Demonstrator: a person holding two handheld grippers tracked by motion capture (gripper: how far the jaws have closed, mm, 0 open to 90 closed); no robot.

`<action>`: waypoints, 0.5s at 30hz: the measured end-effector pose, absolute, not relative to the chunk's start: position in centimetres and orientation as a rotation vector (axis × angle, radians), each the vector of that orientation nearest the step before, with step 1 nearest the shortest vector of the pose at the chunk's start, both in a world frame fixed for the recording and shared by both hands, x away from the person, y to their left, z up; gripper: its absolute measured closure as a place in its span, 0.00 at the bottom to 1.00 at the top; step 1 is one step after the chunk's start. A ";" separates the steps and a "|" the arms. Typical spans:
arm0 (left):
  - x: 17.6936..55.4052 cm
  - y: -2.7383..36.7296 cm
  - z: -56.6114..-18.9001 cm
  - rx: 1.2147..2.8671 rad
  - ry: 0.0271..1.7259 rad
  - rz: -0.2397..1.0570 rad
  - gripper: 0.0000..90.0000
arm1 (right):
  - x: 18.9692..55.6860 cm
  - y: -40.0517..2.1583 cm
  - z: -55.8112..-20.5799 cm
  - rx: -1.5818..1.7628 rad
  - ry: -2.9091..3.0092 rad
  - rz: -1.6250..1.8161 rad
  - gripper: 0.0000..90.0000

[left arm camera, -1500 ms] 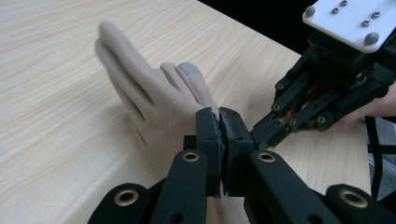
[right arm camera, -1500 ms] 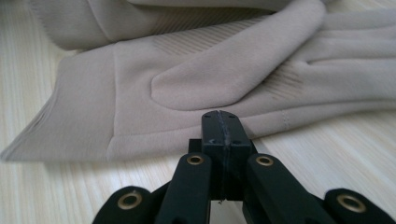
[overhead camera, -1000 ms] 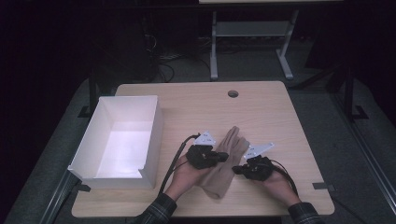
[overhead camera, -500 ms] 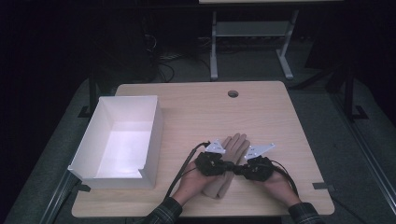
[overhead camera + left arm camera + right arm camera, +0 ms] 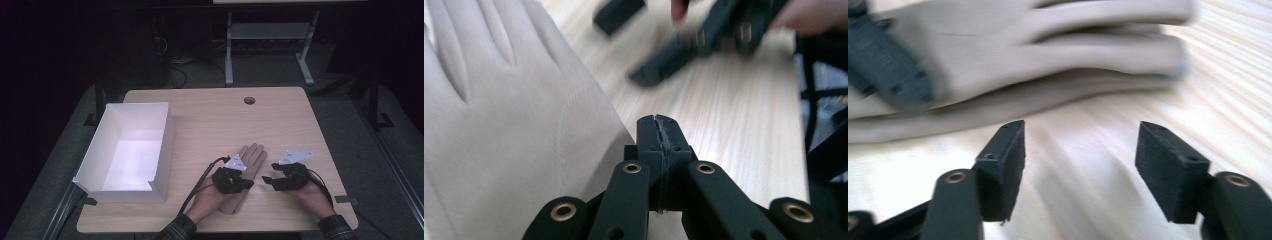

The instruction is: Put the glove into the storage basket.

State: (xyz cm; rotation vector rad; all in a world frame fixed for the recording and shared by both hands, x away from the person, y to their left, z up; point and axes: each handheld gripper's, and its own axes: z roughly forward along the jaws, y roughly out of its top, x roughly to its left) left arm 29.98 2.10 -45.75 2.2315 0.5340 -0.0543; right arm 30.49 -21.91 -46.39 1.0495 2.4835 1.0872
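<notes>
Handling beige glove: soft, light, limp, flat on table. Left tongs pressed together at its edge; right tongs just opening, spread, empty. I pinch cuff.

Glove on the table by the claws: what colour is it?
Plain beige, no pattern: the glove shows best in the left gripper view.

The table is viewed from above and behind, looking forward and down. Each gripper view is taken low along its own jaws, very near the tabletop. The glove is shared by all three views.
</notes>
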 end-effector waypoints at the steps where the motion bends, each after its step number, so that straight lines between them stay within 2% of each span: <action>1: 30.0 2.0 -46.0 2.250 0.542 -0.047 1.00 | 30.7 -22.2 -46.5 1.065 2.465 1.080 0.35; 3: 29.9 2.1 -46.4 2.269 0.557 -0.042 1.00 | 31.1 -22.9 -46.8 1.104 2.426 1.058 0.31; 15: 30.1 4.2 -46.0 2.302 0.583 -0.015 1.00 | 31.6 -23.2 -47.6 1.142 2.403 0.990 0.25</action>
